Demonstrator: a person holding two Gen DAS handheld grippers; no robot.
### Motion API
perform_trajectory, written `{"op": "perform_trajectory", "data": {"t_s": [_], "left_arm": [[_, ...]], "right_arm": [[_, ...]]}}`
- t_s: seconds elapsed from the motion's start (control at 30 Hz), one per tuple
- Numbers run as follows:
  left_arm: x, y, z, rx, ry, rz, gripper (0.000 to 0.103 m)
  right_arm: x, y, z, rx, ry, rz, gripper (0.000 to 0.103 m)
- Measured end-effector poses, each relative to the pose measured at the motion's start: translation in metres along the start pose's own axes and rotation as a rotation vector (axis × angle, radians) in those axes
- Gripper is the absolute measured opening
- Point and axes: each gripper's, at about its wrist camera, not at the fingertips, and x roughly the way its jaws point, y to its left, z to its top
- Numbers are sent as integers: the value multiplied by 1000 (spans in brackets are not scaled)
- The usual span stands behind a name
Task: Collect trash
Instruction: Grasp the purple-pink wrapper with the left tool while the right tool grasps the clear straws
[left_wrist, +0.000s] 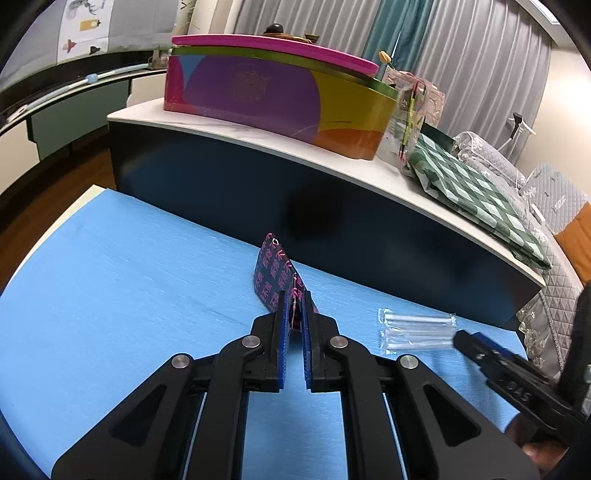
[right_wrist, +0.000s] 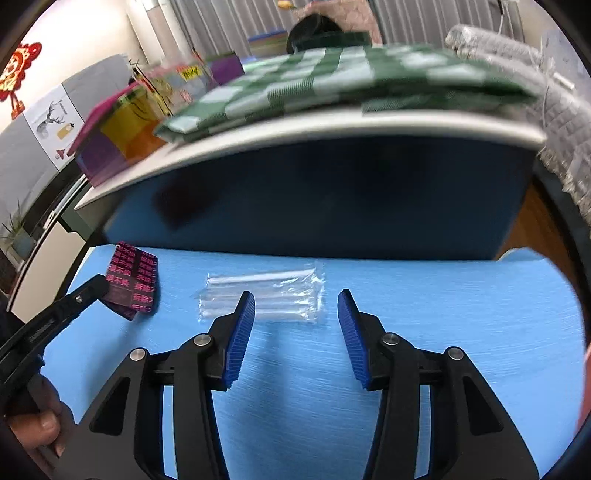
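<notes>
On blue mat (left_wrist: 129, 266), left gripper (left_wrist: 294, 325) pinches dark wrapper (left_wrist: 271, 266); right gripper (right_wrist: 296, 332), spread wide, faces clear plastic packet (right_wrist: 266, 295). Advance until it's between the fingers, then close.

Bright, even indoor light, no hard glare. Soft shadow on the blue mat (left_wrist: 129, 266) under the dark cabinet front (left_wrist: 258, 192). Strong fisheye bending throughout, black vignette in the corners. Left view sharp. Right view smeared by motion blur, worst on the checked cloth (right_wrist: 332, 85) and shelf edge (right_wrist: 295, 136).
</notes>
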Motion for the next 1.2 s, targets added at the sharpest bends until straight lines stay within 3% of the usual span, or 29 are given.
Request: {"op": "perform_trajectory", "data": {"t_s": [0.07, 0.17, 0.23, 0.43, 0.63, 0.67, 0.73, 0.77, 1.2], "left_arm": [[-2, 0, -1, 4, -3, -2, 7], [-3, 0, 0, 8, -4, -8, 7], [-5, 0, 0, 6, -6, -11, 7], [-16, -2, 0, 12, -11, -22, 6], [-30, -2, -5, 7, -15, -31, 6], [-31, -2, -6, 14, -13, -32, 6], [-32, -1, -7, 33, -10, -27, 6], [-31, 2, -8, 38, -4, -24, 6], [-10, 19, -6, 7, 71, -42, 6]], "right_arm": [[4, 2, -2, -8, 11, 11, 34], [1, 7, -9, -33, 23, 37, 4], [-5, 11, -13, -52, 21, 52, 0], [-38, 19, -22, -91, -38, 65, 0], [-45, 21, -21, -104, -26, 40, 6], [-43, 22, -19, -114, -23, 36, 9], [-40, 25, -17, -137, -22, 21, 35], [-35, 27, -16, -154, -19, 13, 39], [29, 68, -7, -489, 77, -70, 40]]}}
